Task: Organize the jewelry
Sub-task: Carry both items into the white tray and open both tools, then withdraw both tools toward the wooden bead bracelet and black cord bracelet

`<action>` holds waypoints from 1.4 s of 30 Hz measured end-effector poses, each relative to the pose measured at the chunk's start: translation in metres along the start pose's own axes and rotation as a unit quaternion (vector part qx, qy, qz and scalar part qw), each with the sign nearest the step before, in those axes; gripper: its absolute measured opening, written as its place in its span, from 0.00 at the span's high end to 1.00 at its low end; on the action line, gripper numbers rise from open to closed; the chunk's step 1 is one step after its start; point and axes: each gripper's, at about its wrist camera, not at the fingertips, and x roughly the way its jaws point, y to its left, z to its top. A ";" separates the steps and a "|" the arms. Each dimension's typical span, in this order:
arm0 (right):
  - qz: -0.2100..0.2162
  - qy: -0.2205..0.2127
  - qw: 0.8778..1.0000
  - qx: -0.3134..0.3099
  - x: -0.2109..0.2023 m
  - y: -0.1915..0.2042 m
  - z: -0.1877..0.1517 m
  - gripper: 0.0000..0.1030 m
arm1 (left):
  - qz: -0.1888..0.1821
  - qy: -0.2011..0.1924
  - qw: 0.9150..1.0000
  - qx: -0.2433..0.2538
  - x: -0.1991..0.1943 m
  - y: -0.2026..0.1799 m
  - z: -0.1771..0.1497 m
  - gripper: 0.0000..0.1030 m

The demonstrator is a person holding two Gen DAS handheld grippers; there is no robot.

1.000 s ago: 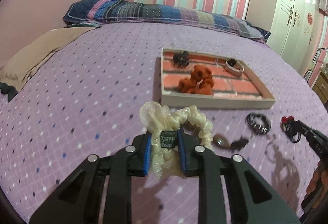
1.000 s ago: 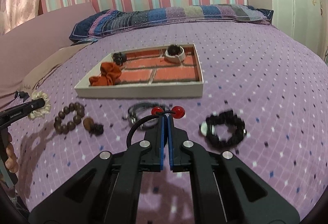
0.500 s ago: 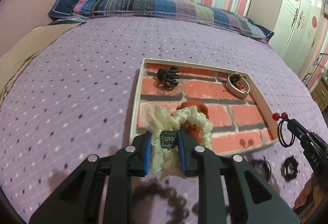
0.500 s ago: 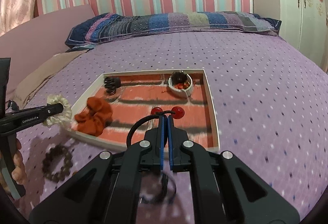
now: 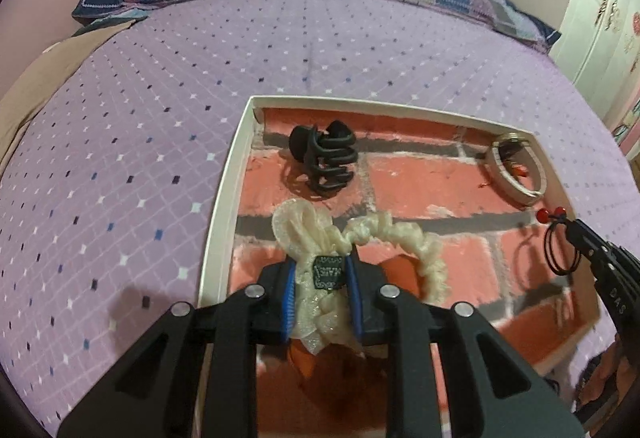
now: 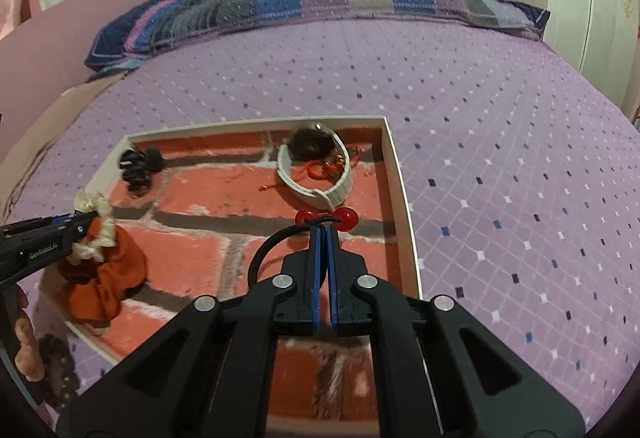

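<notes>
Left gripper (image 5: 321, 274) clamps cream scrunchie (image 5: 394, 238) above tray (image 5: 224, 189). Right gripper (image 6: 323, 234) pinches black hair tie (image 6: 268, 254) shut; "GenRobot" legible on the left gripper's side.

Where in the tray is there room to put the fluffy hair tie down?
Bare brick floor lies between the black claw clip and the white bracelet. The near-left corner is crowded by the orange scrunchie, under the cream scrunchie.

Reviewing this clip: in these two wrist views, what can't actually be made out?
- Orange scrunchie: left wrist view, mostly hidden behind the left gripper and the cream scrunchie it holds.
- Bead bracelet: right wrist view, dark, blurred, near the frame edge beside the tray.
- Small red items inside the white band: too small to identify.
- Hair tie: its loop passes behind the right gripper.
</notes>
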 end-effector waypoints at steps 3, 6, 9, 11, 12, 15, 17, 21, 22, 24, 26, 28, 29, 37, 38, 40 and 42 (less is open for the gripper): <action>-0.004 0.009 1.000 0.001 0.011 -0.003 0.002 0.96 | 0.002 0.011 1.000 -0.009 0.013 0.005 0.005 0.78; -0.006 0.019 1.000 0.005 0.022 -0.004 0.004 0.96 | 0.005 0.022 1.000 -0.017 0.025 0.011 0.011 0.78; -0.008 0.027 1.000 0.009 0.030 -0.005 0.006 0.96 | 0.009 0.024 0.999 -0.019 0.029 0.012 0.014 0.78; -0.010 0.029 1.000 0.006 0.033 -0.005 0.006 0.96 | 0.009 0.024 1.000 -0.017 0.030 0.011 0.016 0.78; -0.011 0.030 0.999 0.005 0.033 -0.005 0.006 0.96 | 0.011 0.024 1.000 -0.015 0.031 0.011 0.016 0.78; -0.013 0.037 0.999 0.004 0.037 -0.005 0.006 0.96 | 0.014 0.024 1.000 -0.012 0.034 0.010 0.018 0.78; -0.012 0.039 0.999 0.005 0.037 -0.005 0.007 0.96 | 0.017 0.026 0.999 -0.012 0.034 0.009 0.020 0.77; -0.013 0.048 0.999 0.003 0.039 -0.004 0.007 0.96 | 0.015 0.027 0.999 -0.008 0.033 0.006 0.020 0.75; -0.015 0.048 0.999 0.001 0.038 -0.004 0.007 0.94 | 0.014 0.026 1.000 -0.006 0.032 0.006 0.020 0.75; -0.018 0.050 0.999 -0.002 0.039 -0.002 0.007 0.94 | 0.016 0.025 1.000 -0.003 0.030 0.006 0.019 0.72; -0.015 0.049 0.999 -0.004 0.036 -0.002 0.007 0.91 | 0.015 0.022 1.000 -0.003 0.026 0.007 0.019 0.68; -0.012 0.047 0.999 -0.005 0.032 0.000 0.008 0.76 | 0.015 0.019 1.000 -0.002 0.020 0.007 0.019 0.60; -0.007 0.044 0.999 -0.006 0.028 0.000 0.008 0.67 | 0.015 0.015 1.000 -0.001 0.016 0.007 0.019 0.55; 0.005 0.015 1.000 -0.012 -0.007 -0.006 0.010 0.34 | 0.021 0.005 1.000 0.001 -0.006 0.012 0.010 0.45; 0.003 0.008 1.000 -0.016 -0.014 -0.007 0.009 0.30 | 0.023 0.003 1.000 0.002 -0.009 0.013 0.009 0.42; 0.001 -0.001 1.000 -0.019 -0.025 -0.009 0.008 0.25 | 0.025 -0.002 1.000 0.004 -0.018 0.016 0.005 0.38; 0.002 -0.006 1.000 -0.016 -0.036 -0.012 0.005 0.21 | 0.024 -0.003 1.000 0.005 -0.025 0.018 0.001 0.34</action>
